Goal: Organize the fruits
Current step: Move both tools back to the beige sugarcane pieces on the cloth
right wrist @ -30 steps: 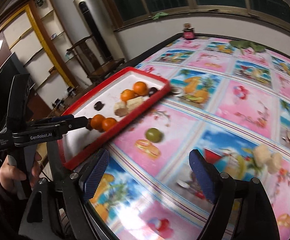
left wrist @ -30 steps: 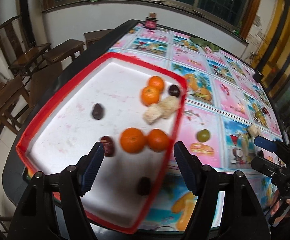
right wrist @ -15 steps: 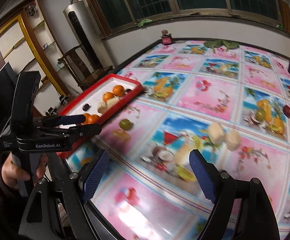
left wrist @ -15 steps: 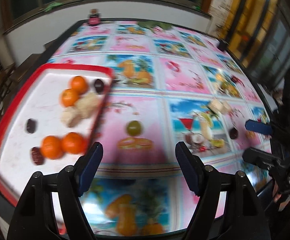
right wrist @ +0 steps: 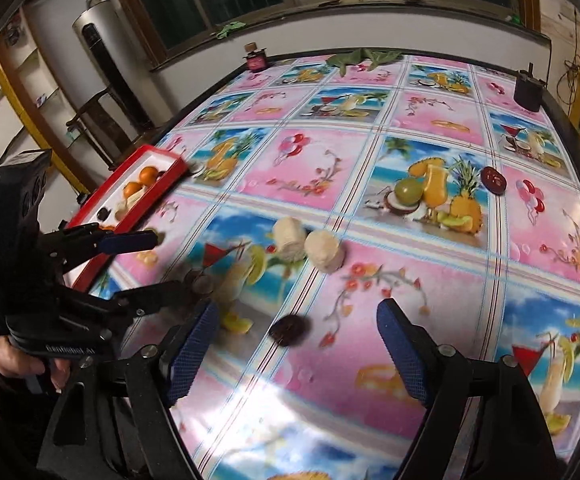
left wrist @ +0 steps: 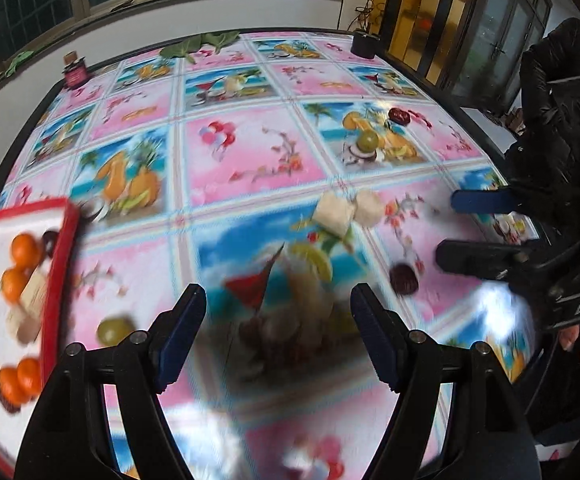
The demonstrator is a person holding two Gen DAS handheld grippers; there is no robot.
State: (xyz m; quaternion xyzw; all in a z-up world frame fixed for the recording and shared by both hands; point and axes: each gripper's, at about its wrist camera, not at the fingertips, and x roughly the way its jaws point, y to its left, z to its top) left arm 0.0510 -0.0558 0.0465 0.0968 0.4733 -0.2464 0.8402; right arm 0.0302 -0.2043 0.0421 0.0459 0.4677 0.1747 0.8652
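A red tray (left wrist: 63, 240) with a white floor sits at the table's left edge and holds oranges (left wrist: 24, 249), pale chunks and dark dates. A green fruit (left wrist: 114, 330) lies just outside it. My left gripper (left wrist: 278, 336) hovers open over the tablecloth with nothing between its fingers. Two pale cut pieces (right wrist: 288, 236) lie mid-table. A dark date (right wrist: 290, 330) lies on the cloth in the gap of my right gripper (right wrist: 298, 352). Its jaws are closing and its pads do not touch the date. Farther off lie another green fruit (right wrist: 406, 192) and a dark red fruit (right wrist: 494, 179).
A small dark jar (right wrist: 255, 58) and green leaves (right wrist: 364, 56) stand at the far edge, and a dark box (right wrist: 527, 92) at the far right corner. A person's hand (right wrist: 30, 364) holds the left gripper (right wrist: 162, 266). Chairs and a tall white appliance (right wrist: 102, 60) stand beyond the table's left side.
Both views have swung right, away from the tray, which is now at the left edge. The dark date has come between the right fingers, which stand slightly closer together.
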